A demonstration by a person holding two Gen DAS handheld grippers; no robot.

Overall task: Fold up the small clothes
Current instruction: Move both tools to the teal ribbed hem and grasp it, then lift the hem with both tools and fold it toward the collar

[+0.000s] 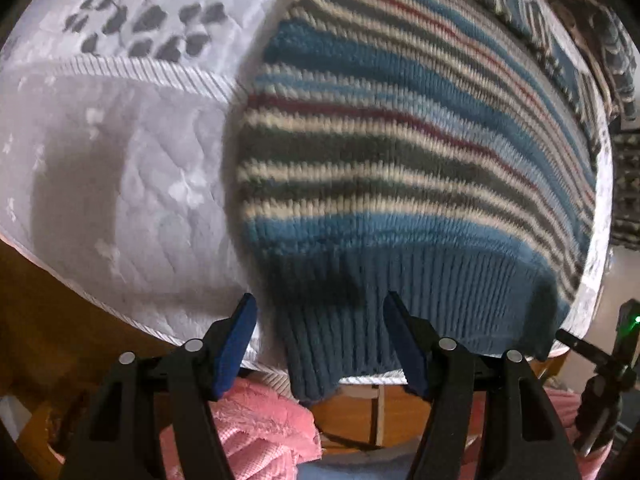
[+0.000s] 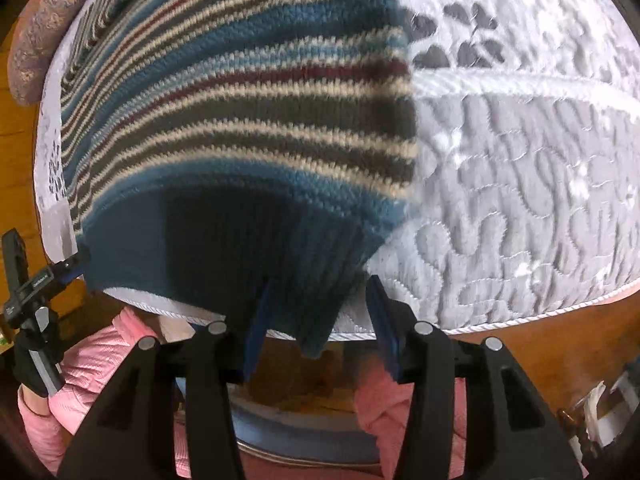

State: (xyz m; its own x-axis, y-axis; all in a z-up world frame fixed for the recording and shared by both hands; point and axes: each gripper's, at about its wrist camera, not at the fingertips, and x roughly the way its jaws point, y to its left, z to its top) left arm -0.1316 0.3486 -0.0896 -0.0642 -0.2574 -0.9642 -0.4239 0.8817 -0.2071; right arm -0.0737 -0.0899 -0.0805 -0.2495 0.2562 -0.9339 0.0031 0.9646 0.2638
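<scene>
We see the striped sweater [image 1: 400, 152] on the quilted mattress [image 1: 120, 168], ribbed hem toward us and overhanging the near edge, its length running away. Our left gripper [image 1: 320, 340] and right gripper [image 2: 316, 320] both gape around opposite hem corners (neither clamped). Only the right view shows a patterned cushion [image 2: 40, 40] past the far left edge.

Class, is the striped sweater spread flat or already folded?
Spread flat: the sweater lies open on the mattress, its ribbed hem hanging over the near edge. Sleeves are hard to make out.
</scene>
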